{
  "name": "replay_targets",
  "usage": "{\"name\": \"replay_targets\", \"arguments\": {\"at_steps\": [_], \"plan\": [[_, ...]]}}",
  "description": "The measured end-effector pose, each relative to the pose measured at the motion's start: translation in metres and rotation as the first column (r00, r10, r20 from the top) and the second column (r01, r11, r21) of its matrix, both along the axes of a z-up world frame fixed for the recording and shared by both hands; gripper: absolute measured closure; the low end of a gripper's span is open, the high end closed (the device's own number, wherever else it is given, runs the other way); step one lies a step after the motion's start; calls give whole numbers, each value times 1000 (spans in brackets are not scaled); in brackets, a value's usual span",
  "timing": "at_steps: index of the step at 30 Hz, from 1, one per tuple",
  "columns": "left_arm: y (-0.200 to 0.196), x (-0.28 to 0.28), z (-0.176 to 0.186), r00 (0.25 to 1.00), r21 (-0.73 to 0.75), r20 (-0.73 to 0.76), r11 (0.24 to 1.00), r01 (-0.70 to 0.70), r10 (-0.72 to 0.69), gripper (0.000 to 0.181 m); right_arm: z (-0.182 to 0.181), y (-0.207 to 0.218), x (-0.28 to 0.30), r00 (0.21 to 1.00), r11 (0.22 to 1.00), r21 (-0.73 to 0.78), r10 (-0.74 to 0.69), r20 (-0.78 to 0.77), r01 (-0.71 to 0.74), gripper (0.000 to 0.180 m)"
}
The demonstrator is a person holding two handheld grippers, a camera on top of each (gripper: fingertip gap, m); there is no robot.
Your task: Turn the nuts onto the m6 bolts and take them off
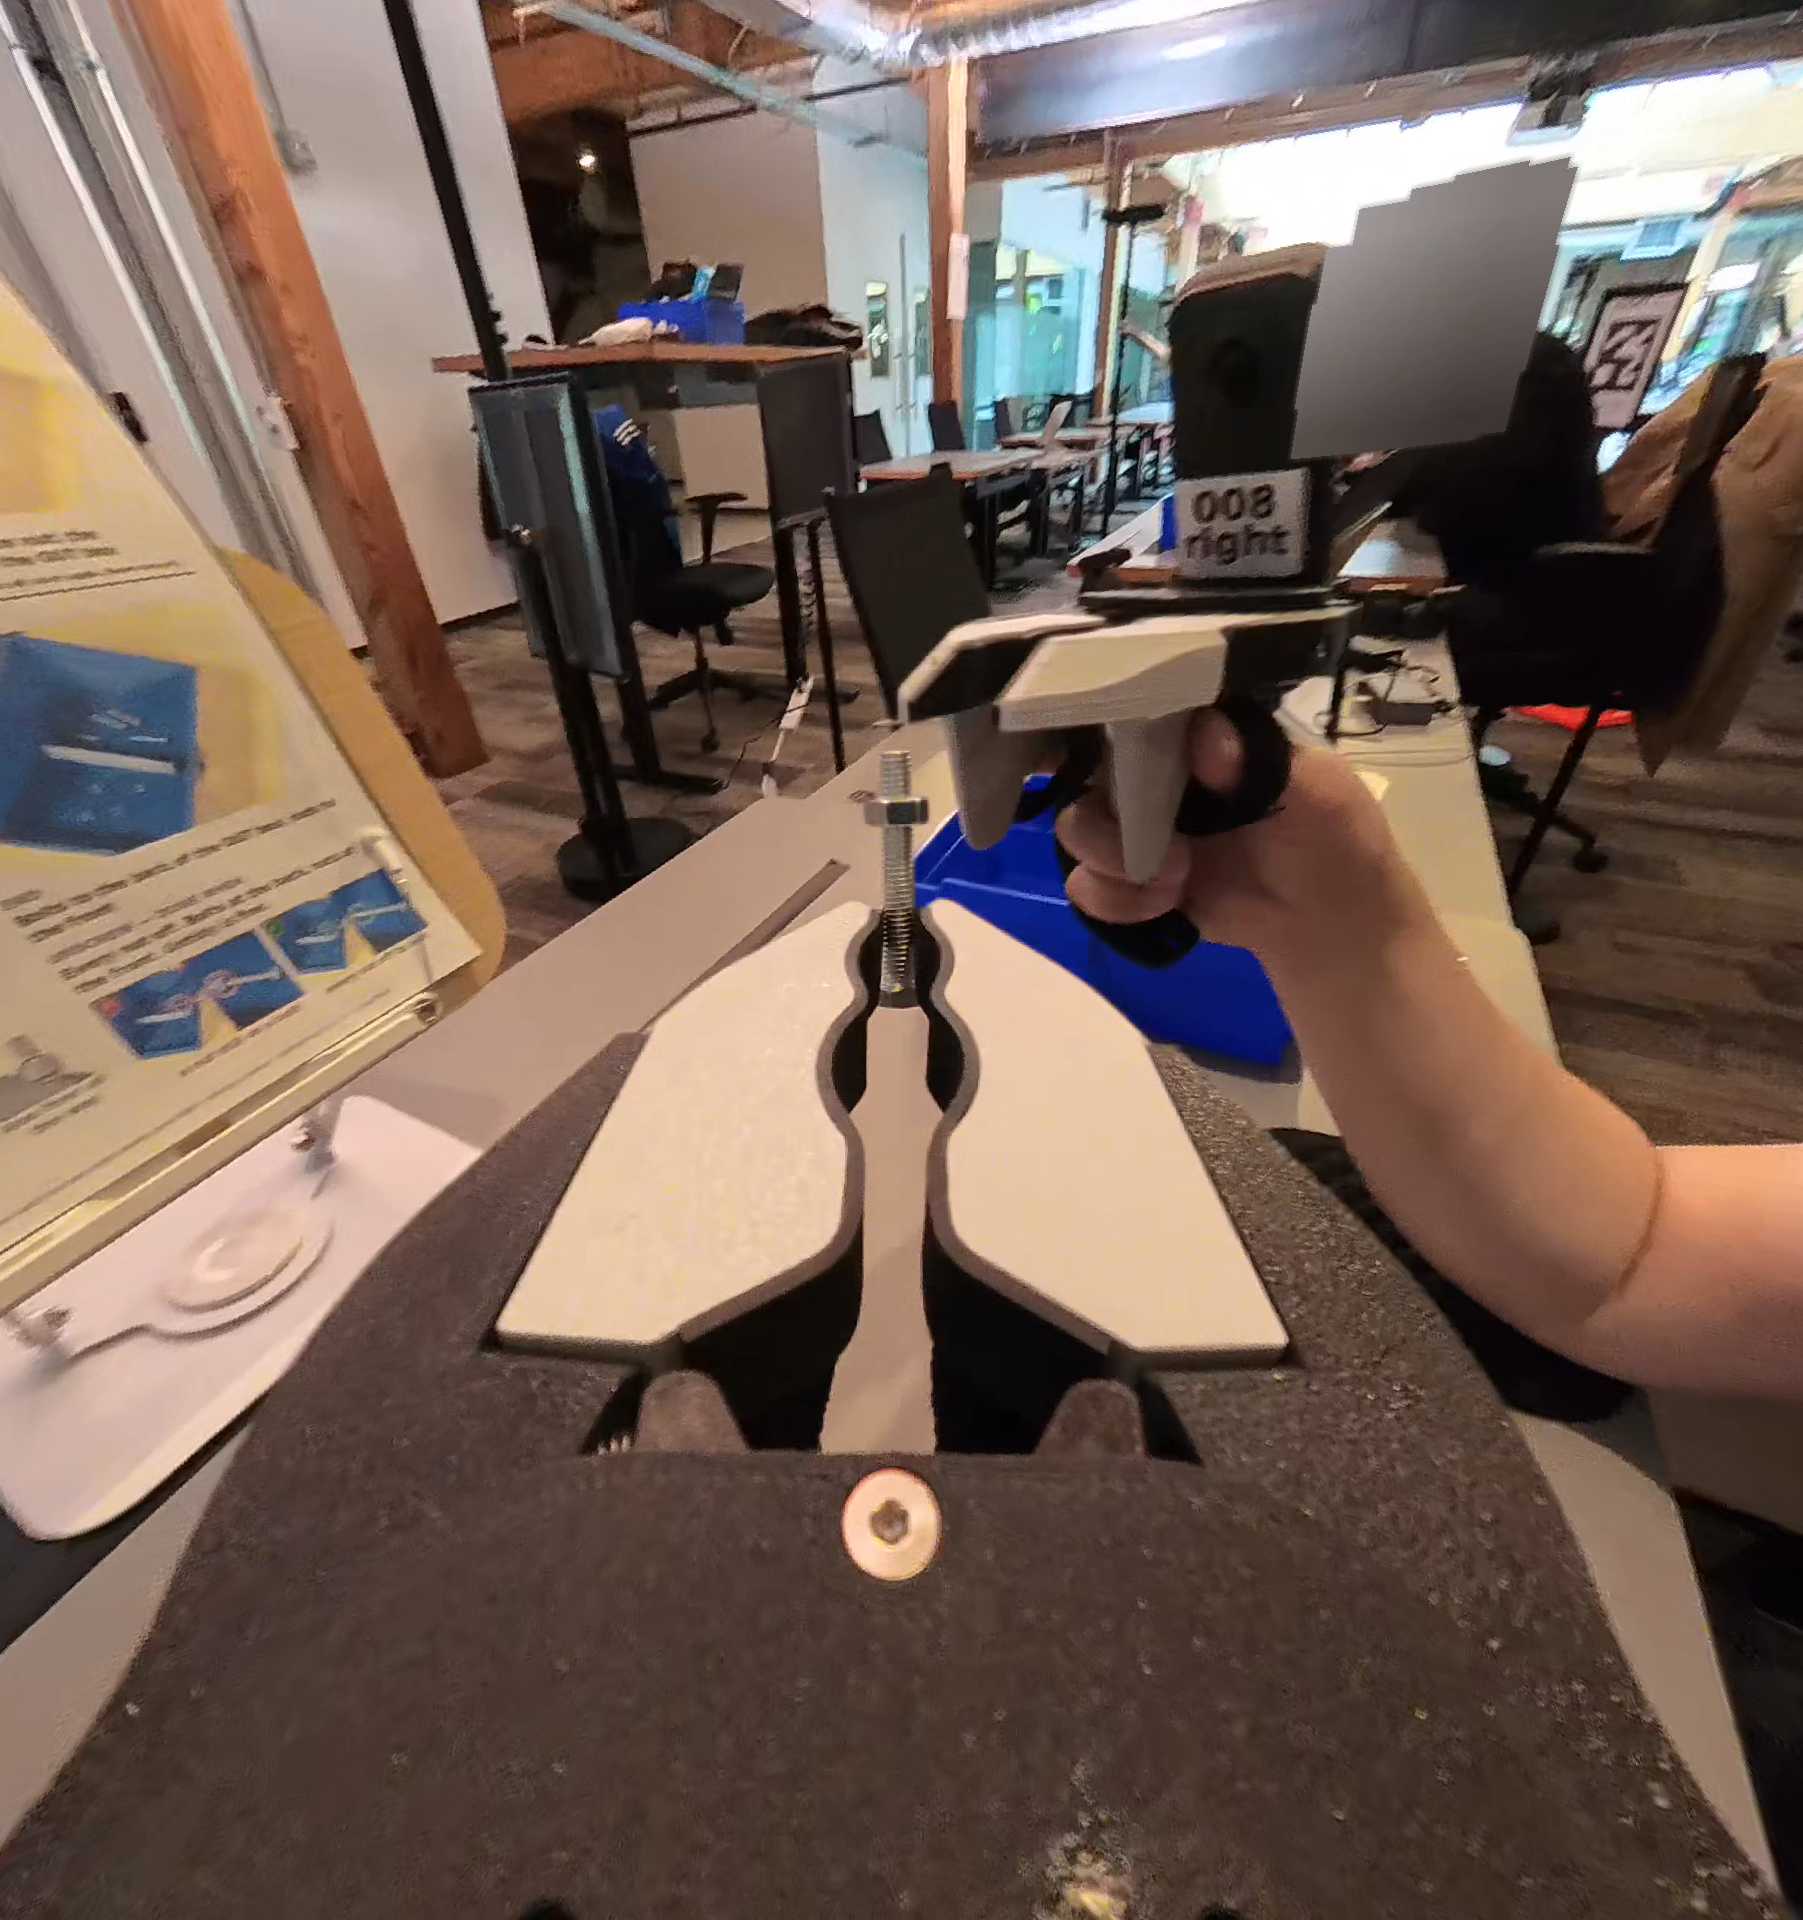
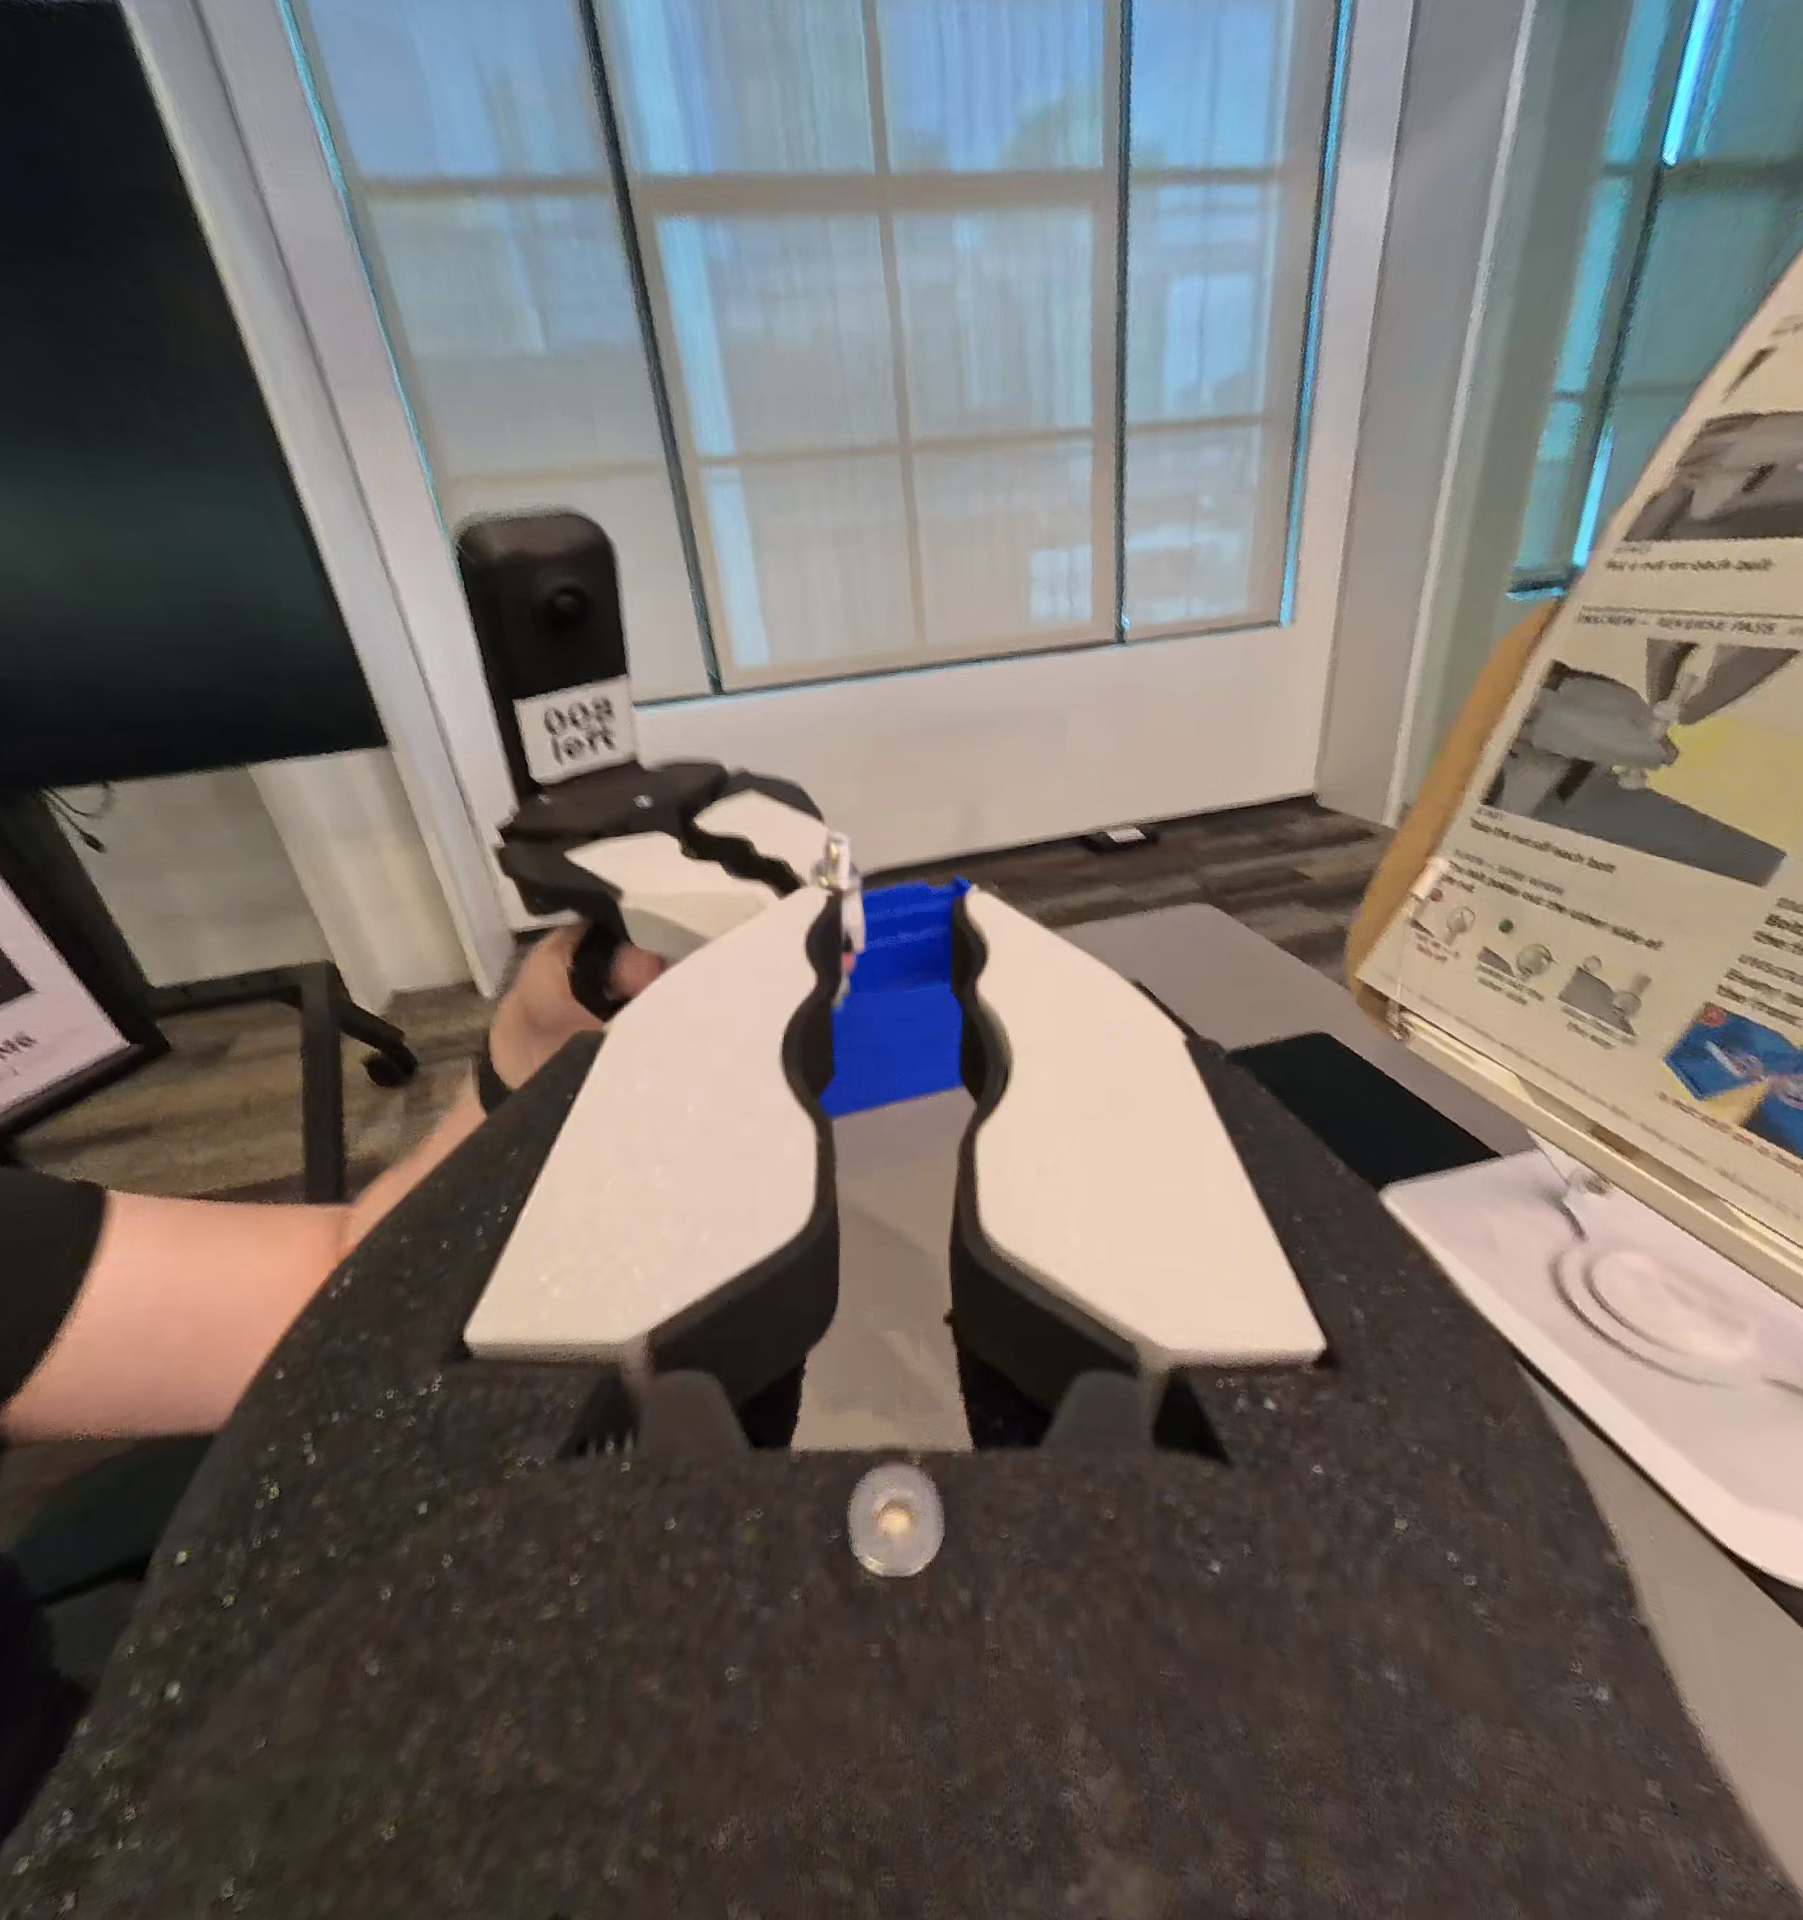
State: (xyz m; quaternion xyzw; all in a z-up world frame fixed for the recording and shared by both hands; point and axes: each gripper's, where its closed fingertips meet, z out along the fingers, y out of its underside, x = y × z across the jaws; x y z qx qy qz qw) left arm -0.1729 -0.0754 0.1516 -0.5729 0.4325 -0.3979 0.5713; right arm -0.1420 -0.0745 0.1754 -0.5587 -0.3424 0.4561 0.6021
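Closest to my left lens is the black foam body of the left gripper (image 1: 899, 961), and past it the two white fingers (image 1: 731, 1122) come together at their tips, clenched on the lower shank of the m6 bolt (image 1: 896, 868). That bolt stands nearly upright out of the pinch, its long axis running toward twelve o'clock in the left wrist view, threads bare above and below a nut (image 1: 895, 808) that sits a little under the top end. From the bolt, the right gripper (image 1: 1058, 821) hangs at about two to three o'clock, near but apart, its fingers pointing down at six o'clock with a gap between them and nothing in it, so I read it as released. Through the right wrist view I see the same thing from the other side: my right fingers (image 2: 1094, 1101) are spread, and the bolt (image 2: 837, 888) shows at roughly eleven o'clock, just beyond the left finger's tip, not between the two. Behind and below lies the blue bin (image 1: 1115, 935), and the instruction board (image 1: 149, 790) leans at nine o'clock. I judge the coming move hinges on sliding the right gripper toward nine o'clock until the nut sits between its fingers, square to the bolt's upright axis.
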Motion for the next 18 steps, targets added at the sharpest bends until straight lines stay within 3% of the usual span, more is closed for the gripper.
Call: {"name": "replay_targets", "arguments": {"at_steps": [5, 16, 18], "plan": [[-4, 6, -5, 999, 9, 35, 999, 31, -31, 176, 4, -11, -14, 983, 987, 7, 158, -90, -158, 170], [-11, 5, -12, 997, -7, 50, 998, 60, -59, 176, -11, -13, -33, 981, 982, 7, 189, -32, -189, 168], [-13, 6, -12, 997, -4, 42, 998, 58, -58, 176, -13, -11, -35, 984, 984, 19, 178, -24, -178, 174]]}}
